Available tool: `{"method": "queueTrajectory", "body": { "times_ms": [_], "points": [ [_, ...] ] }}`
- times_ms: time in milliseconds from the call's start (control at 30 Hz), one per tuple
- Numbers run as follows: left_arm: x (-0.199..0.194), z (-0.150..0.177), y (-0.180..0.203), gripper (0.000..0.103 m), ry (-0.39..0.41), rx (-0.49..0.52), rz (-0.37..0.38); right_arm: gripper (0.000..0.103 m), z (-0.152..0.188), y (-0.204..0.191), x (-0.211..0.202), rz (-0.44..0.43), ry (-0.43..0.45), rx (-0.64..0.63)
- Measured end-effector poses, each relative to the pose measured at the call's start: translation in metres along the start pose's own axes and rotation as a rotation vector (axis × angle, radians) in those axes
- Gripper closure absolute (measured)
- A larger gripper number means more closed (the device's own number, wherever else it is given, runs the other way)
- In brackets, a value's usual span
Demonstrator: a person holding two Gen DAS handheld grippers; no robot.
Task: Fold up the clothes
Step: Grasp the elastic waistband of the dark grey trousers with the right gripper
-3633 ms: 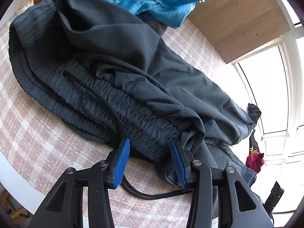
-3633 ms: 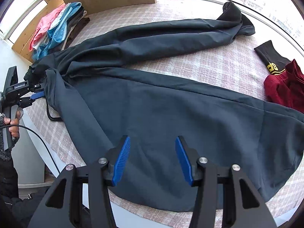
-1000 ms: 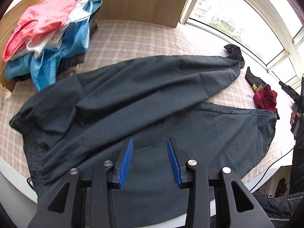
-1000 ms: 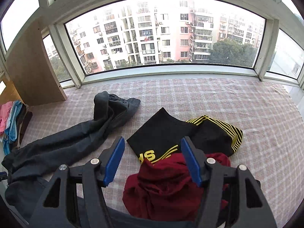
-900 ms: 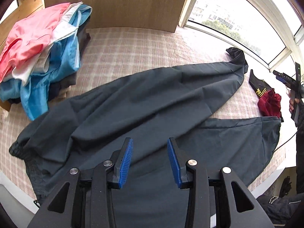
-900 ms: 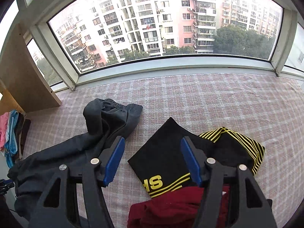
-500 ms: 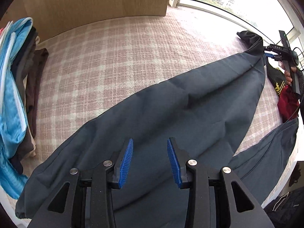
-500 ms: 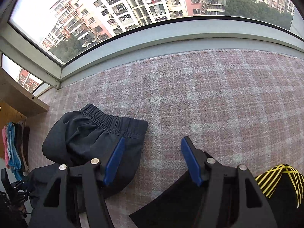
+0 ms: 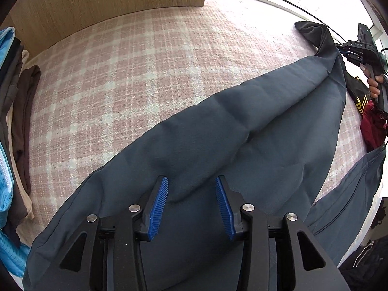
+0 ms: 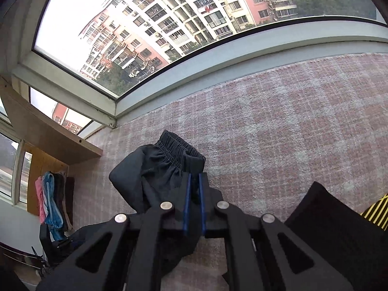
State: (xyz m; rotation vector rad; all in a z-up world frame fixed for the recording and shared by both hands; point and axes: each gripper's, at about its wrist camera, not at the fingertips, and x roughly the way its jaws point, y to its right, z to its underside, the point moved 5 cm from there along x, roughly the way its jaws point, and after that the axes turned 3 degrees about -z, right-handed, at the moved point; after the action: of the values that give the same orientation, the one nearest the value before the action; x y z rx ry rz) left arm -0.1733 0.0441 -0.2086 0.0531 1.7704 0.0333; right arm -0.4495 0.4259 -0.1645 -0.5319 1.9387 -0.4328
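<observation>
Here we have the dark trousers [image 9: 242, 131] spread across the checked blanket [image 9: 116, 72] — our right gripper [image 10: 194, 194] has just clenched on the elastic cuff [image 10: 179, 152], toward twelve o'clock. Our left gripper [image 9: 191, 203] hangs released over the trousers, nothing between its fingers.

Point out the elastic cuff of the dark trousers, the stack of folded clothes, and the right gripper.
elastic cuff [image 10: 178, 149], right wrist view, gathered hem.
stack of folded clothes [image 9: 9, 131], left wrist view, side edges.
right gripper [image 10: 194, 189], right wrist view, between its tips.
</observation>
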Motion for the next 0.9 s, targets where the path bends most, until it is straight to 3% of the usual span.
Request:
{"method": "queueTrajectory", "body": {
  "times_ms": [33, 133, 167, 233, 267, 333, 400, 467, 500, 633, 733, 900],
  "points": [
    [0.000, 0.000, 0.000, 0.061, 0.003, 0.002, 0.003, 0.097, 0.000, 0.001, -0.020, 0.034, 0.045, 0.001],
    [0.000, 0.004, 0.004, 0.058, 0.008, 0.011, 0.008, 0.094, 0.010, 0.011, -0.083, 0.273, 0.172, -0.029],
    [0.001, 0.005, 0.006, 0.056, 0.009, 0.018, 0.008, 0.091, 0.015, 0.019, -0.085, 0.348, 0.139, -0.053],
    [0.003, 0.005, 0.009, 0.054, 0.012, 0.035, 0.008, 0.071, 0.024, 0.040, -0.070, 0.489, 0.001, -0.109],
    [0.003, 0.005, 0.010, 0.051, 0.010, 0.040, 0.007, 0.071, 0.028, 0.051, -0.064, 0.561, -0.056, -0.111],
    [0.003, 0.005, 0.012, 0.050, 0.007, 0.050, 0.005, 0.071, 0.026, 0.056, -0.062, 0.543, -0.064, -0.090],
    [0.001, 0.006, 0.012, 0.050, 0.005, 0.050, 0.004, 0.070, 0.019, 0.050, -0.070, 0.486, -0.004, -0.065],
    [-0.003, 0.008, 0.011, 0.050, 0.003, 0.040, 0.002, 0.059, 0.010, 0.036, -0.069, 0.452, 0.049, -0.076],
    [-0.008, 0.009, 0.008, 0.050, 0.012, 0.032, 0.002, 0.052, 0.009, 0.026, -0.062, 0.421, 0.035, -0.108],
    [-0.049, 0.021, -0.020, 0.050, 0.085, -0.064, 0.006, 0.050, 0.028, -0.012, -0.017, 0.319, -0.100, -0.248],
    [-0.091, 0.047, -0.054, 0.050, 0.145, -0.149, -0.049, 0.050, 0.039, -0.013, -0.014, 0.354, -0.091, -0.261],
    [-0.145, 0.131, -0.110, 0.050, 0.199, -0.321, -0.161, 0.050, 0.066, -0.001, -0.085, 0.246, 0.022, -0.133]
  ]
}}
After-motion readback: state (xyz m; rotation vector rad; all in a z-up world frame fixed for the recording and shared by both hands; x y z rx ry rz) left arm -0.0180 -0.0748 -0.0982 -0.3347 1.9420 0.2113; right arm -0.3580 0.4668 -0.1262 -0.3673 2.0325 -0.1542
